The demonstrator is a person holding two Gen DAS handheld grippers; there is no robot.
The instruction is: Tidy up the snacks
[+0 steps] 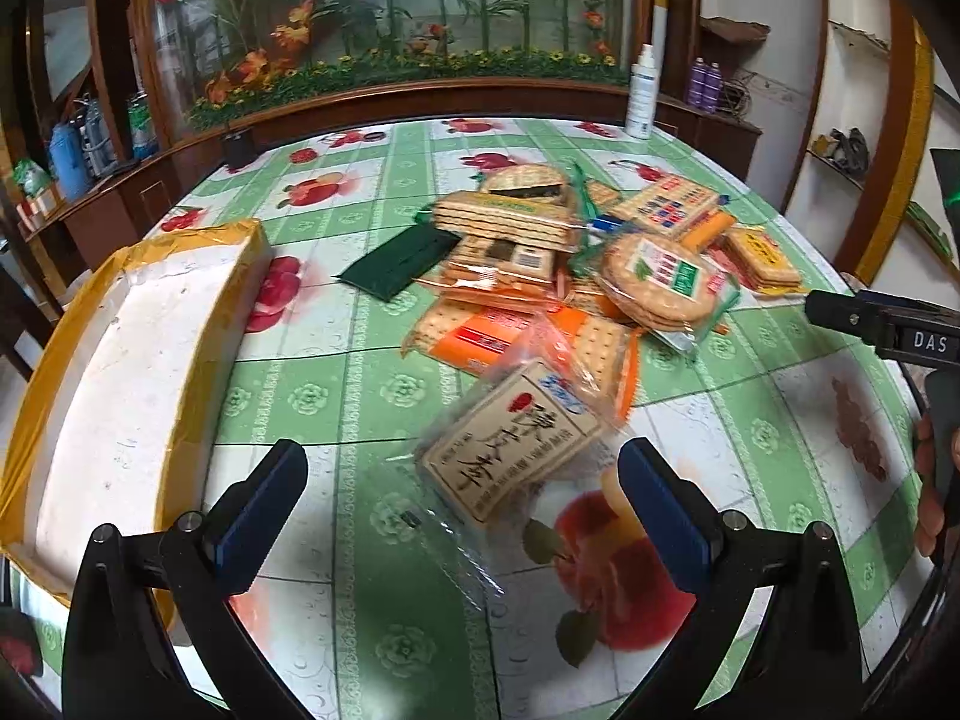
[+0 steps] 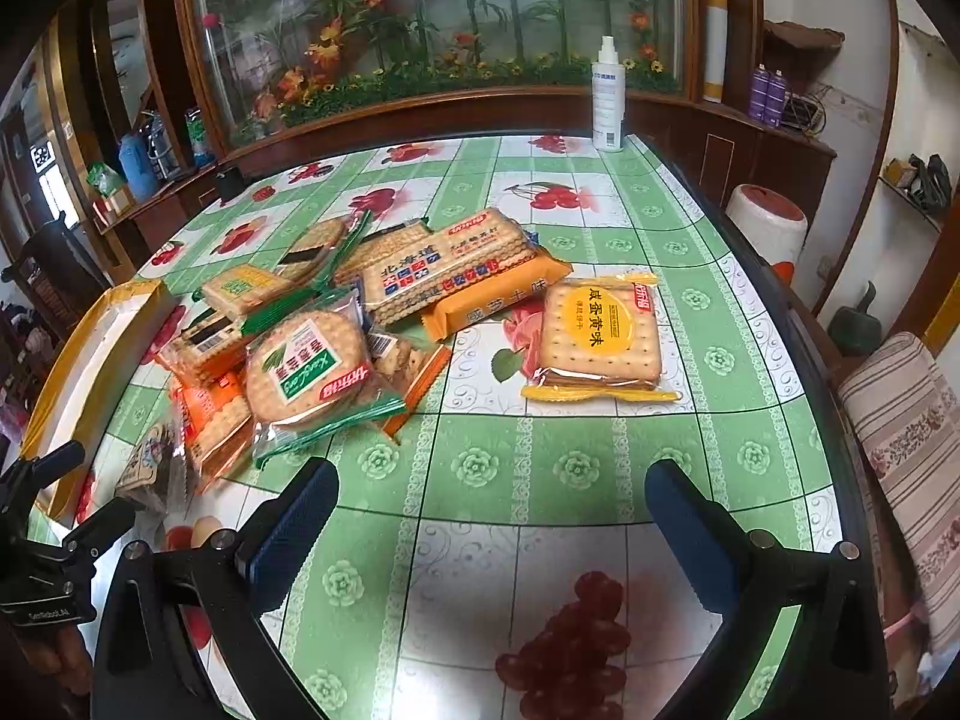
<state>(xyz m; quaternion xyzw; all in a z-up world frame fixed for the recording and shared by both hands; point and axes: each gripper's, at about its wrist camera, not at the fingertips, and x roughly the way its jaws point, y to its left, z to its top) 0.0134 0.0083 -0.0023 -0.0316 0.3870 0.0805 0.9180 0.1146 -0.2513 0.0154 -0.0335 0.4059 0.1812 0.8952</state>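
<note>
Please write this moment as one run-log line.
left gripper: open, over brown snack packet | right gripper: open, empty | snack pile: unsorted | white box: empty

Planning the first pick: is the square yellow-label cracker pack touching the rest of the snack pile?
Apart. The right wrist view shows bare tablecloth between the square yellow-label cracker pack and the orange pack at the snack pile's edge.

Fruit-print table (image 2: pixel 540 468) with heaped biscuit packets (image 2: pixel 336 324), white box (image 1: pixel 138 360), spray bottle (image 2: pixel 608 102).
</note>
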